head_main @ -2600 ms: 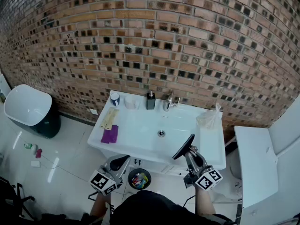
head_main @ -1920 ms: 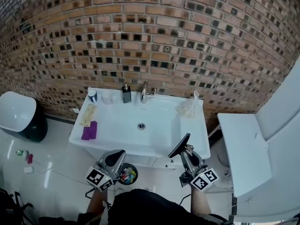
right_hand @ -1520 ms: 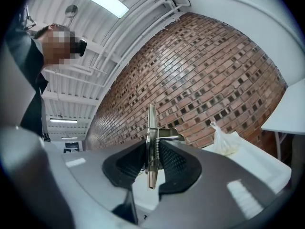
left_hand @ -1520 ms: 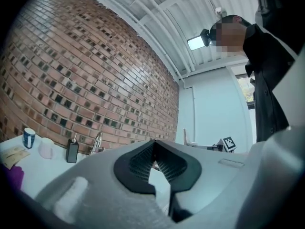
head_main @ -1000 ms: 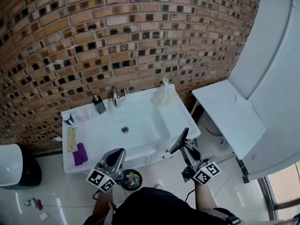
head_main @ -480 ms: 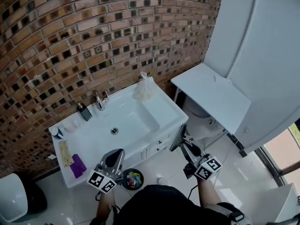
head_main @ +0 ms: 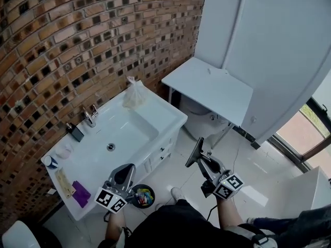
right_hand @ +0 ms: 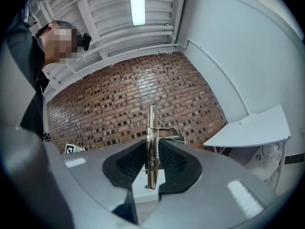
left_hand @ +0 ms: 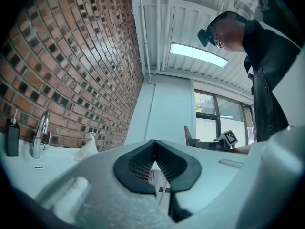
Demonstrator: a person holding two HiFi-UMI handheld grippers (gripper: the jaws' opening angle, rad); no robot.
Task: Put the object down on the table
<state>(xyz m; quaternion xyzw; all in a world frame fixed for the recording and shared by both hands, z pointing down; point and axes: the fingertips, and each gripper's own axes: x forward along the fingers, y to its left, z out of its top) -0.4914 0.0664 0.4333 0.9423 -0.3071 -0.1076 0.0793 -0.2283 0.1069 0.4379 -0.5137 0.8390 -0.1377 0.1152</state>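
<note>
Board [head_main: 195,151] with spring clip stands pinched in right gripper [head_main: 202,163]. Left gripper [head_main: 125,172] is pressed together, empty.

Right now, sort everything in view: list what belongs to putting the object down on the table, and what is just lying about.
For the job: right gripper, shut on the dark board with a metal clip; white table.

Lying about: left gripper, shut and empty; sink; plastic bag; soap bottle; purple cloth; bin.
</note>
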